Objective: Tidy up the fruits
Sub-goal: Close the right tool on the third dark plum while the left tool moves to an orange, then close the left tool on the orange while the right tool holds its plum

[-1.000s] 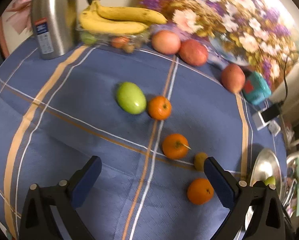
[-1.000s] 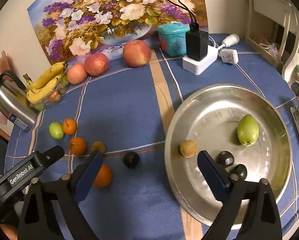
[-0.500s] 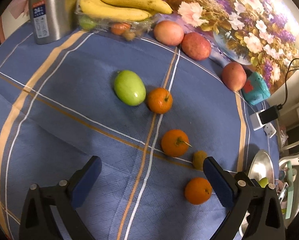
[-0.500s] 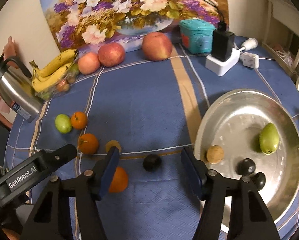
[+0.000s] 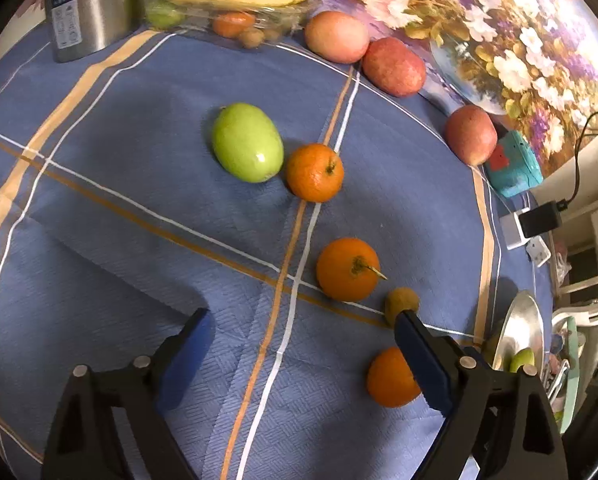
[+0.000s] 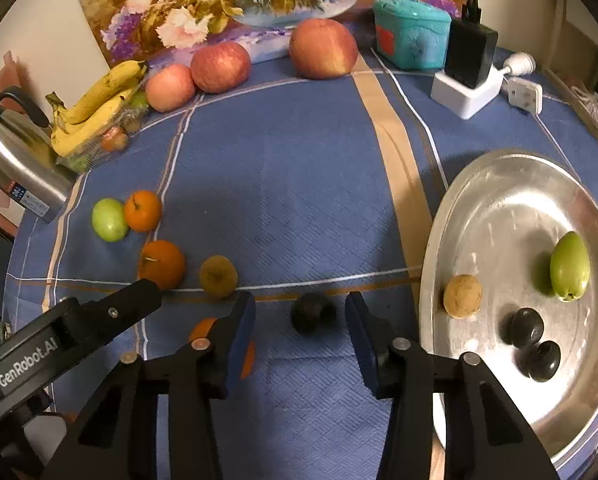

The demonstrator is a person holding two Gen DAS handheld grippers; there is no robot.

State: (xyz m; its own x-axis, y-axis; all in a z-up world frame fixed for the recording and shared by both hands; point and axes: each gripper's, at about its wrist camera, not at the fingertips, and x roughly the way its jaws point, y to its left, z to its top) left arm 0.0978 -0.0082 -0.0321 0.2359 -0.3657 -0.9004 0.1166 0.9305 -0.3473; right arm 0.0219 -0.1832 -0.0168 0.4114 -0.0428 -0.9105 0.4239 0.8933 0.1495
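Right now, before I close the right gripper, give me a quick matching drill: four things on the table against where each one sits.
Things:
1. dark round fruit
2. green pear-shaped fruit
3. bananas
4. black charger

Places:
A. on the white power block
B. between the closing right gripper fingers, on the cloth
C. in the metal tray
D. on a clear box beside the steel kettle

Pairs: 1-B, 2-C, 3-D, 4-A
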